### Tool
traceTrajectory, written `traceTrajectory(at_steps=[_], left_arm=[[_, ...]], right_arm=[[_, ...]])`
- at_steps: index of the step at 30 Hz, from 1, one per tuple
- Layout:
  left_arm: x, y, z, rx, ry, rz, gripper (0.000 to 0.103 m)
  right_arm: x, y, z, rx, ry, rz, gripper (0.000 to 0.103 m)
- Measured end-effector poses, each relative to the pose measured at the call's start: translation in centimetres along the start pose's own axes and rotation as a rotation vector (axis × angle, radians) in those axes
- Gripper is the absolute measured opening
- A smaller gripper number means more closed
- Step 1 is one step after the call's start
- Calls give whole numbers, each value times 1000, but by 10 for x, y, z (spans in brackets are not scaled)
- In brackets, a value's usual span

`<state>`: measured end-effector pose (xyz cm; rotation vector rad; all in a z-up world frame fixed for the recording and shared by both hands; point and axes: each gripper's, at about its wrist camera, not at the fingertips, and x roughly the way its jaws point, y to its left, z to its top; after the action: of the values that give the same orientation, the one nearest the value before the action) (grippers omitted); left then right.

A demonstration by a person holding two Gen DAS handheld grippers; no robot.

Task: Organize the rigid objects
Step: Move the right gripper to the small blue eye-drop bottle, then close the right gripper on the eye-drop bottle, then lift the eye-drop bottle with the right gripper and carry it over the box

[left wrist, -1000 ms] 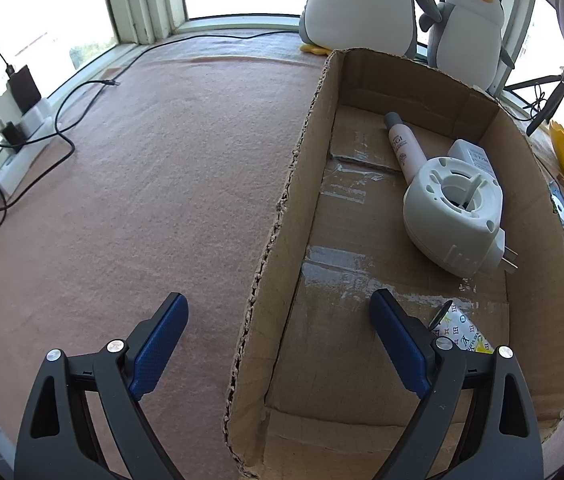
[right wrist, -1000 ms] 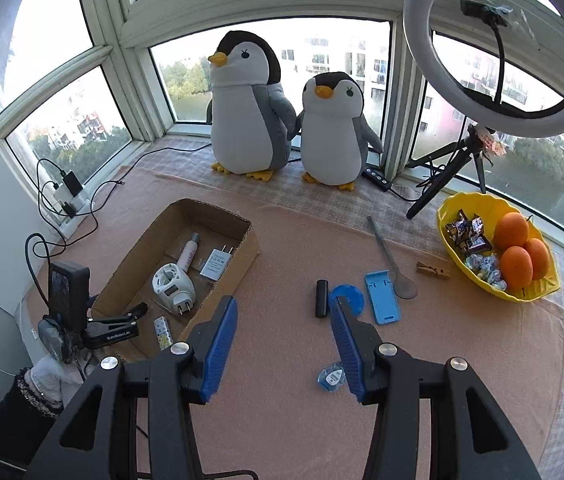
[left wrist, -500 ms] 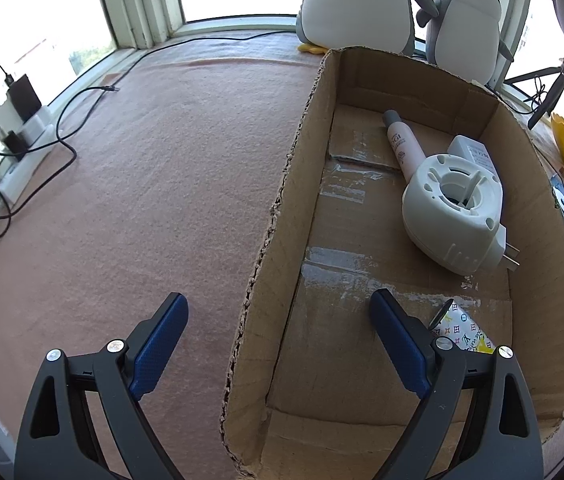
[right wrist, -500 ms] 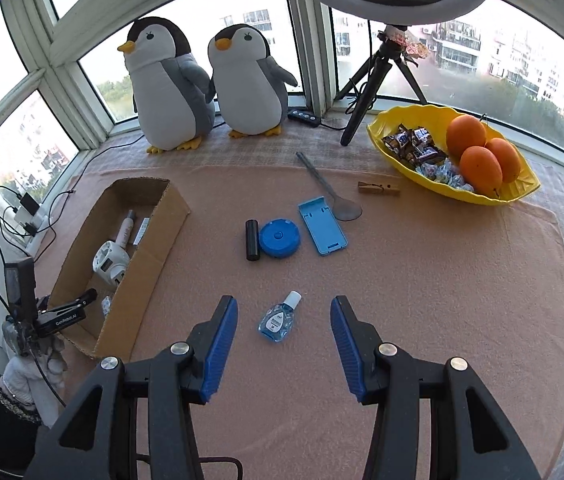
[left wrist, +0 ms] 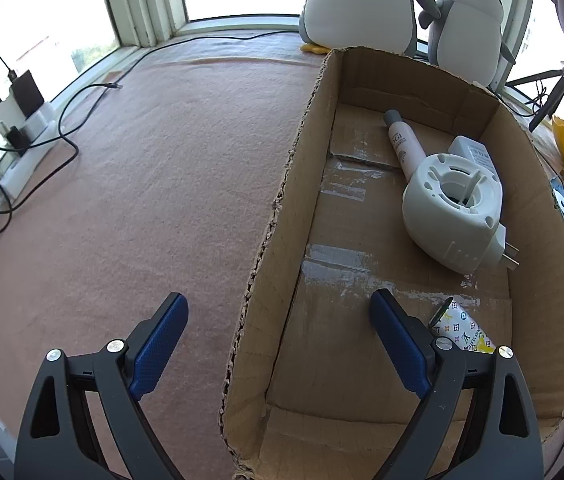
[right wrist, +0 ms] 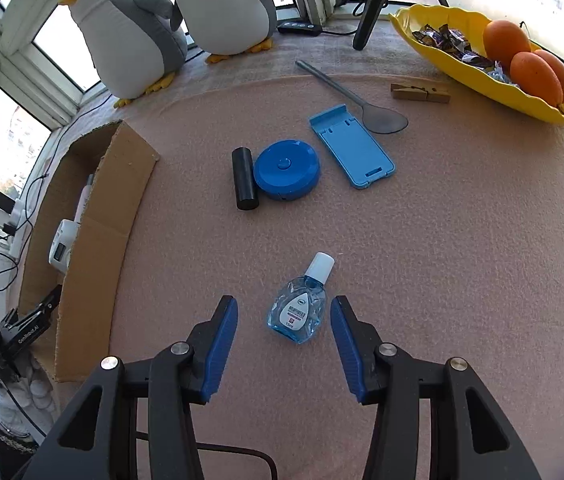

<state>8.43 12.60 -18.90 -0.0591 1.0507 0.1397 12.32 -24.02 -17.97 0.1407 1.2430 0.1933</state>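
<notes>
A small blue eye-drop bottle [right wrist: 300,306] with a white cap lies on the pink cloth, between the tips of my open, empty right gripper [right wrist: 284,308]. Farther off lie a black cylinder [right wrist: 245,179], a round blue case [right wrist: 287,169], a blue phone stand [right wrist: 352,146], a grey spoon [right wrist: 362,100] and a wooden clothespin [right wrist: 420,93]. A cardboard box [left wrist: 282,216] holds a white plug-in device [left wrist: 452,210], a white tube [left wrist: 404,144], a white adapter [left wrist: 472,152] and a patterned item [left wrist: 464,330]. My left gripper [left wrist: 278,328] is open and empty, straddling the box's left wall.
Two plush penguins [right wrist: 186,16] stand by the window. A yellow bowl [right wrist: 494,60] with oranges and sweets sits at the far right. A tripod leg [right wrist: 370,20] stands behind the spoon. A power strip with cables [left wrist: 22,120] lies at the left edge.
My right gripper has swung right and dropped low towards the cloth, so the eye-drop bottle now lies between its fingertips. My left gripper has barely moved.
</notes>
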Motion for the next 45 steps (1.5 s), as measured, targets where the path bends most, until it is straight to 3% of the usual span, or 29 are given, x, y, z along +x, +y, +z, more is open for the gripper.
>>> traceTrajectory(at_steps=[9, 16, 30, 36, 45], left_arm=[[0, 0, 0, -4, 0, -5, 94], [0, 1, 0, -8, -1, -8, 94], [0, 0, -1, -14, -4, -3, 94], [0, 0, -1, -11, -3, 1, 94], [0, 0, -1, -15, -6, -1, 94]], right_arm=[[20, 5, 2, -54, 26, -96, 32], [22, 11, 1, -134, 33, -125, 32], [-3, 19, 2, -150, -31, -103, 32], [-19, 44, 5, -183, -67, -38, 32], [-35, 125, 1, -342, -81, 90, 32]])
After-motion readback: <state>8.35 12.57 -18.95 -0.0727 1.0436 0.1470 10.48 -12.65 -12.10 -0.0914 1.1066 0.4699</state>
